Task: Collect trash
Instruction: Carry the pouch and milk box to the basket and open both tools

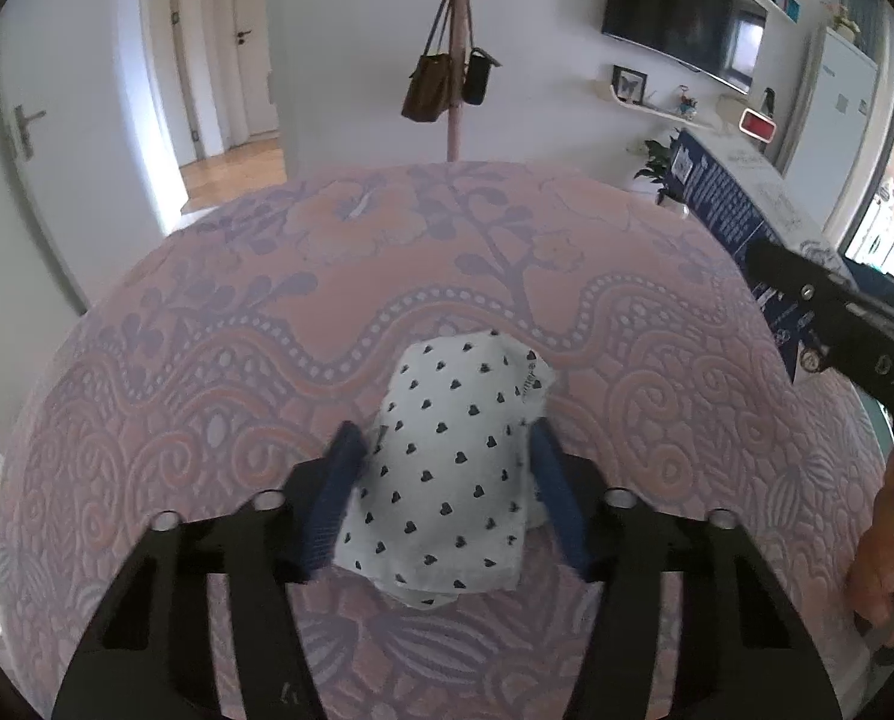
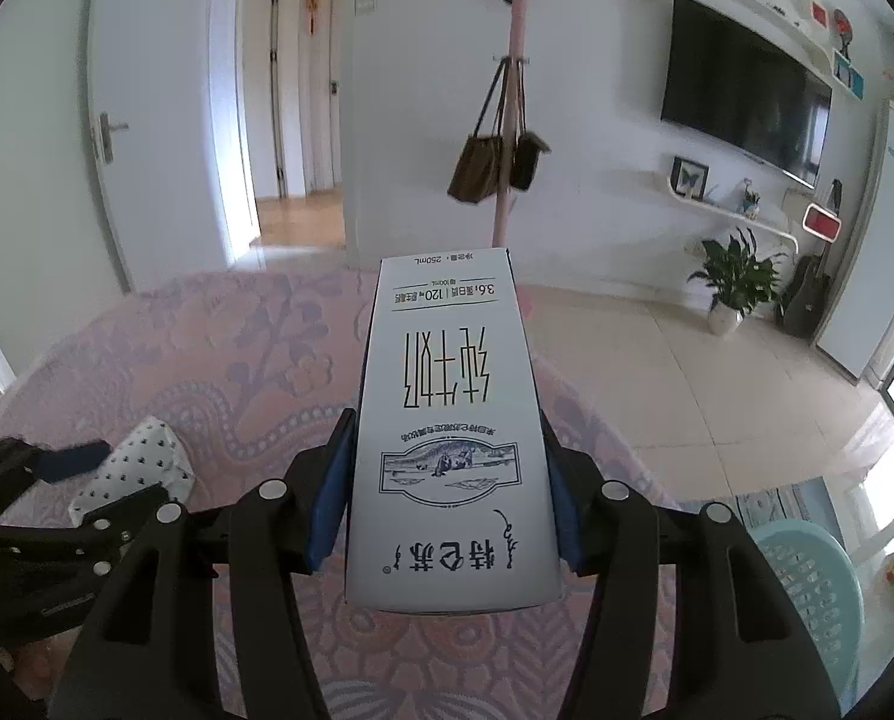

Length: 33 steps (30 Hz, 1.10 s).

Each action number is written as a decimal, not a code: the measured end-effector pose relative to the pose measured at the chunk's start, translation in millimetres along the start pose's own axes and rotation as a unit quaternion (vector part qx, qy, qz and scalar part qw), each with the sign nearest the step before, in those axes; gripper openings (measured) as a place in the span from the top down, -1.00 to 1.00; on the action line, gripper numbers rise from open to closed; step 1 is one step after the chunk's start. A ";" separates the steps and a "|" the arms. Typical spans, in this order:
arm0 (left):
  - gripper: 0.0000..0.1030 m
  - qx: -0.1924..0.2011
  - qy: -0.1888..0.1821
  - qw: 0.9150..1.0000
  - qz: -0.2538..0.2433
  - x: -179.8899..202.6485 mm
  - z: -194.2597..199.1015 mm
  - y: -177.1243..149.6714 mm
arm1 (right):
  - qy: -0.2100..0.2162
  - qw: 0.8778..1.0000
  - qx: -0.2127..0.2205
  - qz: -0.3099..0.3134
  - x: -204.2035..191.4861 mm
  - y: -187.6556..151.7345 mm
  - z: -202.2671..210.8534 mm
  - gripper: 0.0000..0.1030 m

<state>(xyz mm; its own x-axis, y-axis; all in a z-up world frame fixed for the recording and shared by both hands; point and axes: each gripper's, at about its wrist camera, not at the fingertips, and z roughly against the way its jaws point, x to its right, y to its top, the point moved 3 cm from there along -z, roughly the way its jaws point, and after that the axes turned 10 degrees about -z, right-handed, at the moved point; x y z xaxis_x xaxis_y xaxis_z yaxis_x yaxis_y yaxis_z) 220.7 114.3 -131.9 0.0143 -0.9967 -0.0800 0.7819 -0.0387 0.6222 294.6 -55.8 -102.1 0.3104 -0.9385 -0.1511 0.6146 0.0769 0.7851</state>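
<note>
A crumpled white paper with small black hearts (image 1: pixel 453 468) lies on the pink patterned tablecloth (image 1: pixel 207 360). My left gripper (image 1: pixel 447 456) straddles it, a blue pad on each side touching it. My right gripper (image 2: pixel 444 438) is shut on a white and blue milk carton (image 2: pixel 447 420) and holds it above the table. In the right wrist view the heart paper (image 2: pixel 141 468) and the left gripper (image 2: pixel 81 468) are at the lower left. The carton (image 1: pixel 729 204) also shows at the right of the left wrist view.
A round table with the pink cloth (image 2: pixel 177 360) fills the foreground. A coat stand with hanging bags (image 2: pixel 501 162) stands behind it. A potted plant (image 2: pixel 729 288) and a teal plastic stool (image 2: pixel 807 588) are to the right on the tiled floor.
</note>
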 end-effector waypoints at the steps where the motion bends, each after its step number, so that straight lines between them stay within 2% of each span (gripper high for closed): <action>1: 0.22 0.002 -0.002 1.000 -0.003 1.2 1.9 -0.2 | 0.001 1.000 0.004 -0.005 1.7 0.4 2.4 -0.01; 2: 0.47 0.005 -0.007 1.000 -0.007 2.8 3.4 -0.4 | 0.002 1.000 0.007 -0.009 3.1 1.2 4.0 -0.01; 3: 0.59 0.008 -0.017 1.000 -0.013 5.4 4.3 -0.6 | 0.003 1.000 0.013 -0.018 7.0 2.3 7.8 -0.01; 6: 0.74 0.011 -0.020 1.000 -0.022 12.5 9.2 -1.0 | 0.013 0.999 0.021 -0.044 18.2 3.4 17.2 -0.01; 12: 0.74 0.062 -0.049 0.996 -0.044 46.3 49.8 15.5 | 0.005 0.995 0.047 -0.091 52.8 1.3 55.8 -0.01; 20: 0.74 0.125 -0.102 0.982 -0.103 129.4 92.3 54.0 | -0.070 0.984 0.090 -0.135 125.9 1.7 127.4 -0.01; 26: 0.74 0.134 -0.159 0.968 -0.139 200.8 95.4 72.7 | -0.117 0.971 0.086 -0.188 190.5 -9.7 158.8 -0.01; 30: 0.74 0.131 -0.182 0.962 -0.158 241.5 88.2 78.0 | -0.149 0.960 0.058 -0.232 232.7 -25.4 162.3 -0.01; 33: 0.73 0.110 -0.212 0.957 -0.163 268.5 73.9 79.1 | -0.167 0.951 0.033 -0.257 256.8 -39.3 156.5 -0.01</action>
<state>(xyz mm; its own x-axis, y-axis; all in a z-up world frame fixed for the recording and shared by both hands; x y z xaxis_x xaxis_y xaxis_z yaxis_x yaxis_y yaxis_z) 240.3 -161.7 -46.6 -0.4992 -0.8665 -0.0043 0.5502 -0.3209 0.7709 236.6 -352.5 -77.7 -0.2737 -0.9020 -0.3340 0.5720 -0.4318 0.6974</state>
